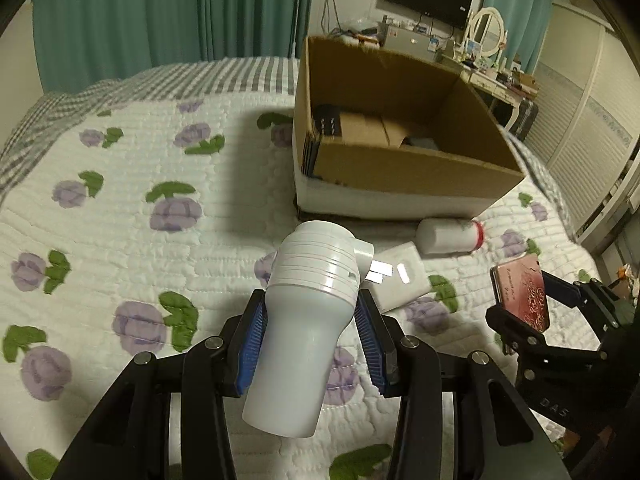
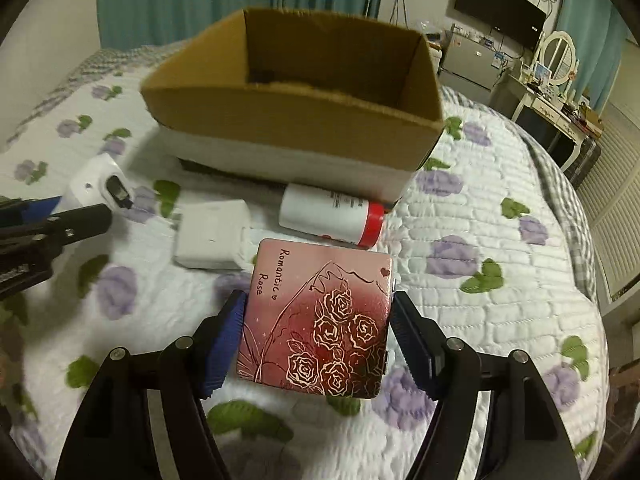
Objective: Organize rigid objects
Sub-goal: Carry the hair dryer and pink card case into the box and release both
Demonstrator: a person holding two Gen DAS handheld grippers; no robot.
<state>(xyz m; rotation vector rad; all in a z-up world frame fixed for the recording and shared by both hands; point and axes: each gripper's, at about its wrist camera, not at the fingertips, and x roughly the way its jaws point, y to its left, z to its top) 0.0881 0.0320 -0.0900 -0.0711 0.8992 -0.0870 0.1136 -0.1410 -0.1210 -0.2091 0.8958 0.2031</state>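
My left gripper is shut on a white plastic appliance with a ribbed head, held tilted above the flowered quilt. My right gripper is shut on a flat pink and red case printed with roses, its blue pads against both side edges. The left wrist view shows that case raised at the right. An open cardboard box stands on the bed just beyond both grippers. In front of it lie a white bottle with a red cap and a white square block.
The box holds a dark item and cardboard pieces at its bottom. The quilt spreads on all sides. Teal curtains hang behind the bed. A desk with a round mirror and a wall screen stand at the far right.
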